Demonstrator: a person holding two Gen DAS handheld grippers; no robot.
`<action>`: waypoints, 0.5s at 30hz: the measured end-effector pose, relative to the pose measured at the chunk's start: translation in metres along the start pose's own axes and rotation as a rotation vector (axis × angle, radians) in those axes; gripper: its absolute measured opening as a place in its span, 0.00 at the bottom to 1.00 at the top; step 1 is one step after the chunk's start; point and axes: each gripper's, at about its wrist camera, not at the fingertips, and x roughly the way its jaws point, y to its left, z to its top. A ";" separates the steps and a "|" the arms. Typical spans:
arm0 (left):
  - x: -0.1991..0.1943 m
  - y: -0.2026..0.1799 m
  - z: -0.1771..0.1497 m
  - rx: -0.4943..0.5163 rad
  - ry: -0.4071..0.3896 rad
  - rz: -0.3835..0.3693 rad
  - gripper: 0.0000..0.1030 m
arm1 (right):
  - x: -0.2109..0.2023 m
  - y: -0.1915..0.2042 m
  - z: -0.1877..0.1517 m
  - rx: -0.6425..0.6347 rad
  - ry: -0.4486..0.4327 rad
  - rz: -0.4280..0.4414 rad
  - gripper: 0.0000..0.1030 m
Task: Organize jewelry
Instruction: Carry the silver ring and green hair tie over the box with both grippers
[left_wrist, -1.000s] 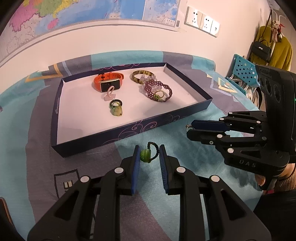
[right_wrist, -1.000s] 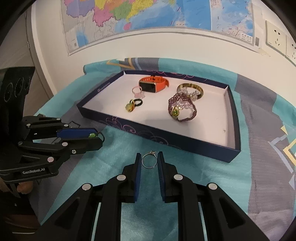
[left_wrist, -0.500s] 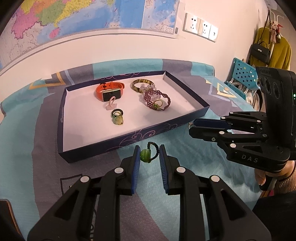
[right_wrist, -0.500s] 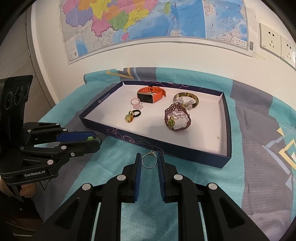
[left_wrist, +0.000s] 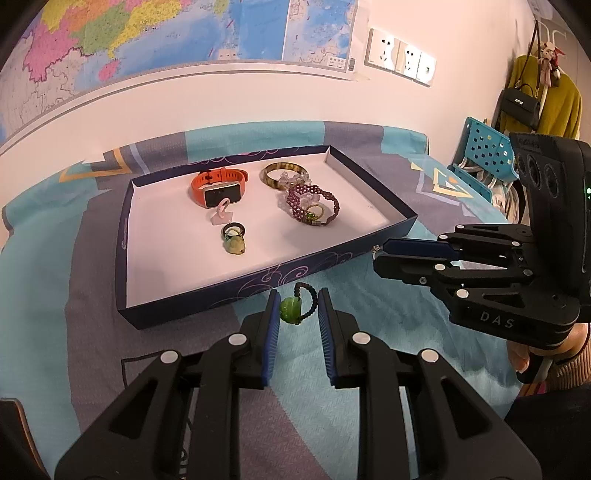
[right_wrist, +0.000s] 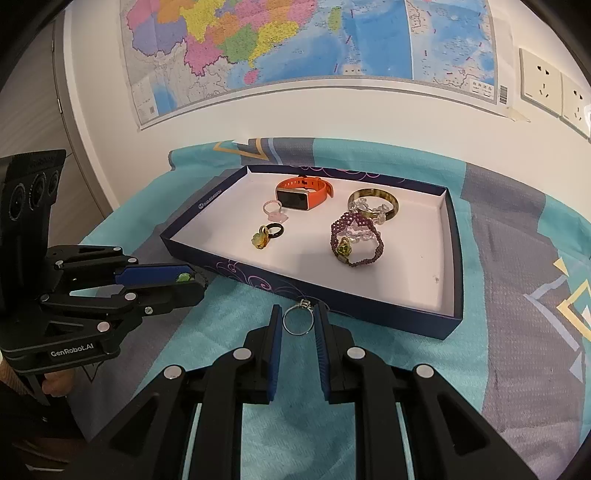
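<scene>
Left wrist view: left gripper (left_wrist: 295, 312) clamped on a dark beaded ring with a green stone (left_wrist: 297, 308), held above the teal patterned cloth (left_wrist: 92, 350), just short of the near wall of the shallow navy cardboard tray (left_wrist: 229, 295). Tray holds an orange smartwatch (left_wrist: 218, 186), a brown-yellow bangle (left_wrist: 282, 173) and a purple beaded bracelet (left_wrist: 312, 206). Right gripper (left_wrist: 384, 254) sits to the right, near the tray's corner.

Right wrist view: right gripper (right_wrist: 298, 321) pinches a thin silver wire ring (right_wrist: 298, 320) between its blue pads (right_wrist: 275, 354), in front of the tray's near wall. Left gripper's tip shows the green stone.
</scene>
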 end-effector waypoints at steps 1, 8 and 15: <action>0.000 0.000 0.000 0.000 0.000 0.000 0.20 | 0.000 0.000 0.000 0.001 0.000 0.000 0.15; 0.000 0.000 0.000 0.000 -0.001 0.001 0.20 | 0.000 0.000 0.000 0.001 -0.002 -0.001 0.15; -0.001 0.000 0.002 -0.001 -0.002 0.001 0.20 | 0.000 0.000 0.002 0.000 -0.007 -0.001 0.15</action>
